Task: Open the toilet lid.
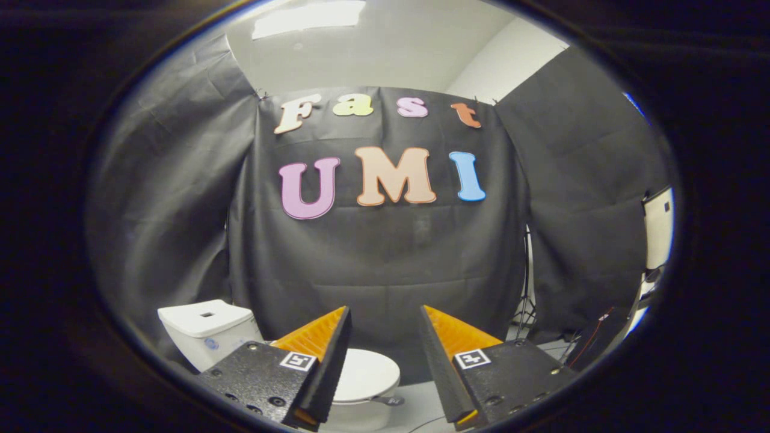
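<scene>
Toilet lid (367, 374) is down flat on the bowl, low and just ahead of the tongs (385, 325), partly hidden behind the left finger. Tank (207, 328) sits to the left of it, w/ booth cloth behind. Tongs wide apart, nothing btwn them, well above the lid and not touching it. Approach step, I'd say, nothing lifted yet. To do it well: drop down to the lid's front rim, nearest the fingers, slip one finger under the lip or pinch the edge, then swing up in an arc abt the hinge by the tank. Slow lift, or the smooth lid could slip off.
</scene>
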`<state>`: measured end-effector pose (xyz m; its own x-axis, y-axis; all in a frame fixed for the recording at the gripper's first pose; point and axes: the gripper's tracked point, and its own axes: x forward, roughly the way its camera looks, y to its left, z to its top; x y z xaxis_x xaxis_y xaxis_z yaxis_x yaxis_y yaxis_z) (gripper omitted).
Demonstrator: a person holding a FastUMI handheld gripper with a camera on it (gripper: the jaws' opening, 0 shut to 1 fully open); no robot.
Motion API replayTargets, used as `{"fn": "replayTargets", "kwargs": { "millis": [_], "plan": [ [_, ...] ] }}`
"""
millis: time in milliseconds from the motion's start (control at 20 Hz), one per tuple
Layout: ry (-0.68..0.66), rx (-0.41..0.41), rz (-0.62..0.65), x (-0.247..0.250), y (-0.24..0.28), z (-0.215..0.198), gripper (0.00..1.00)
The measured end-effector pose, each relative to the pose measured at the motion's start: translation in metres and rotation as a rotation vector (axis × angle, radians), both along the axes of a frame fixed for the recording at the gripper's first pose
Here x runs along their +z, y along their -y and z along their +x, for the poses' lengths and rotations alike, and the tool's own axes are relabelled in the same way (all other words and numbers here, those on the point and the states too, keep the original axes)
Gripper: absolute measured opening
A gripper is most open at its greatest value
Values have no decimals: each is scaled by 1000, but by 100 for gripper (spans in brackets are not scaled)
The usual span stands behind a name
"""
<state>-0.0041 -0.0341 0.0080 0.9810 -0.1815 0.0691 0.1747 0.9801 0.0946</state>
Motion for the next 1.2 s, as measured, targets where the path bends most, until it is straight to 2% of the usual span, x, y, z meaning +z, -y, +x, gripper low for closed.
{"fn": "replayTargets", "kwargs": {
  "millis": [350,700,950,1200],
  "plan": [
    [2,-6,76,-7,9,0,71],
    [2,6,278,-43,19,27,71],
    [-35,-27,467,-95,32,57,71],
    [-22,-105,740,-166,32,69,70]
  ]
}}
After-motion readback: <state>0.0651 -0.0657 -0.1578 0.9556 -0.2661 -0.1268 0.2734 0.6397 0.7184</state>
